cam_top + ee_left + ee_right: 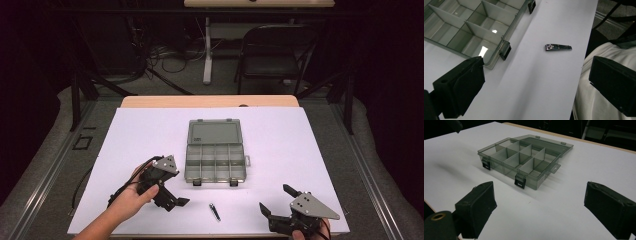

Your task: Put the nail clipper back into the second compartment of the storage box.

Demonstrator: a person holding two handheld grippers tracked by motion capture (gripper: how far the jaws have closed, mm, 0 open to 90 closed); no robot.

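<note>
Left tool is held low over the near part of the table, jaws spread wide and empty, aimed at a small metal nail clipper lying flat just ahead of it. Judged from this aim, the clipper is about to be picked up. Beyond the left tool's left jaw, a clear smoke-grey compartment box is seen, lid folded back flat, dividers exposed, cells apparently empty; the lid is presumably left open so that the clipper can be dropped in. Two black latches hang on the box's near wall.

Right tool is held farther off at the table's near edge, jaws likewise apart, nothing gripped; the box lies ahead of it, well clear.

Surface: a white sheet over a wooden top, whose far edge is left exposed. Room: dark, grey carpet, a black folding chair, cables on the floor, metal frame legs at either side.
</note>
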